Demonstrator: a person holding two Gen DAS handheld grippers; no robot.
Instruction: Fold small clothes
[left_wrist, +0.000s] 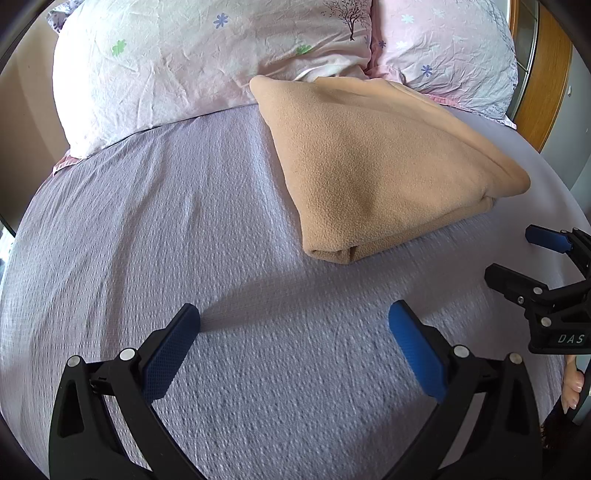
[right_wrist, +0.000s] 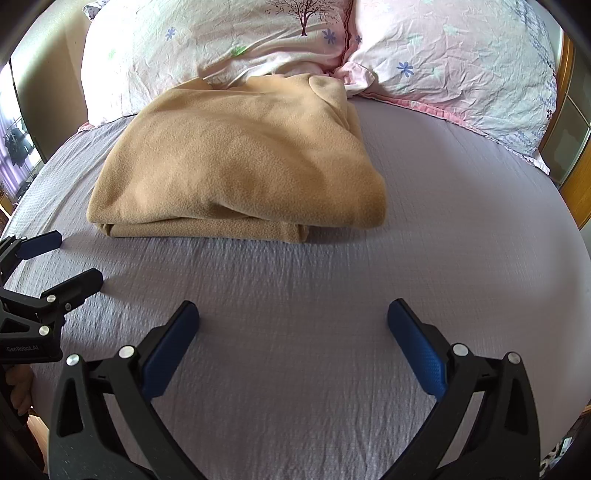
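Note:
A tan fleece garment (left_wrist: 373, 166) lies folded in a thick bundle on the lilac bed sheet (left_wrist: 166, 229), its far end against the pillows. It also shows in the right wrist view (right_wrist: 240, 162). My left gripper (left_wrist: 293, 319) is open and empty over bare sheet, short of the bundle's near corner. My right gripper (right_wrist: 293, 317) is open and empty over bare sheet, short of the bundle's near edge. The right gripper also shows at the right edge of the left wrist view (left_wrist: 513, 254), and the left gripper at the left edge of the right wrist view (right_wrist: 74, 258).
Two floral pillows (left_wrist: 177, 62) (right_wrist: 454, 62) lie across the head of the bed. A wooden headboard (left_wrist: 543, 81) stands behind them at the right. The sheet (right_wrist: 461, 221) stretches to the right of the bundle.

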